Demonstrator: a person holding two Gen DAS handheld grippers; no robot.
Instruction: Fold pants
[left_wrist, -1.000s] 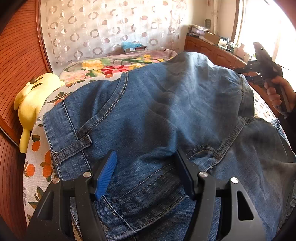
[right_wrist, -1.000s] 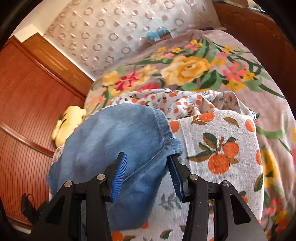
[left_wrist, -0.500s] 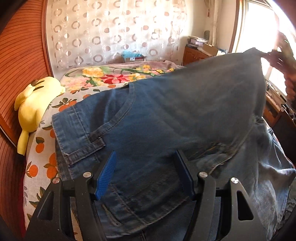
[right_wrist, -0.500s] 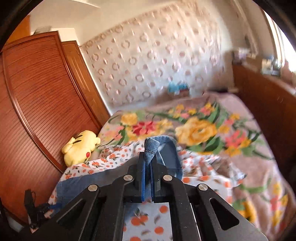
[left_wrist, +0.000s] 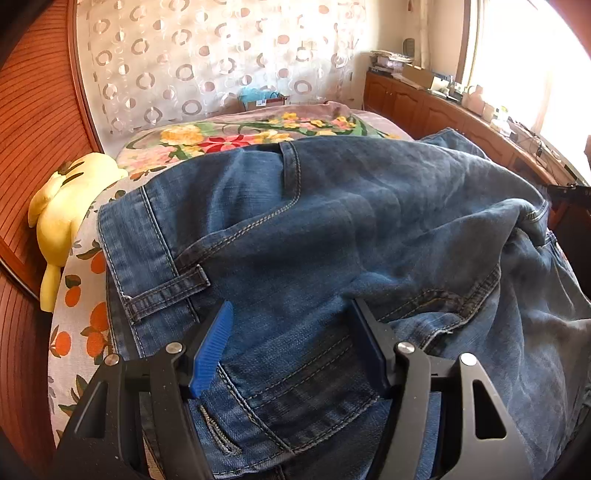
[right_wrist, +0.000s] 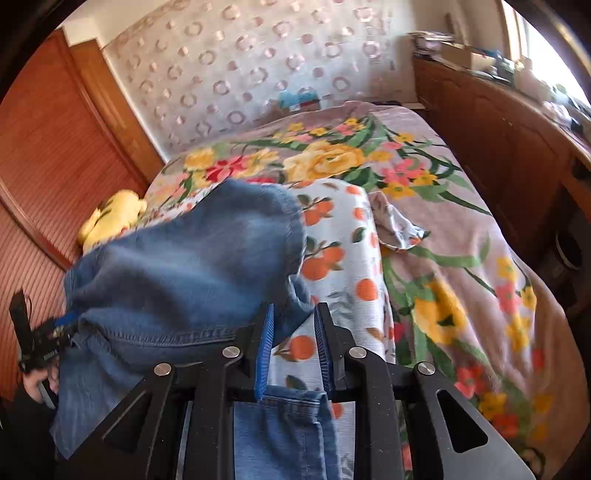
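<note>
Jeans (left_wrist: 332, 229) folded double across bed's (right_wrist: 461, 229) left side, waistband toward left edge. Left gripper (left_wrist: 291, 347) spread, astride seat, not pinching. Right gripper (right_wrist: 293, 350) just opening, hem edge loose between fingers; nearer folded-over leg.

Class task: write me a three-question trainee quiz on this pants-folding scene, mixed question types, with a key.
1. True or false: the jeans lie on a bare floor.
2. The yellow plush toy sits beside: A) the wooden panelling, B) the window, C) a chair.
3. How do the left gripper's jaws stand?
Key: 1 false, they lie on the orange-print sheet. 2 A. 3 Open, astride the denim.
</note>
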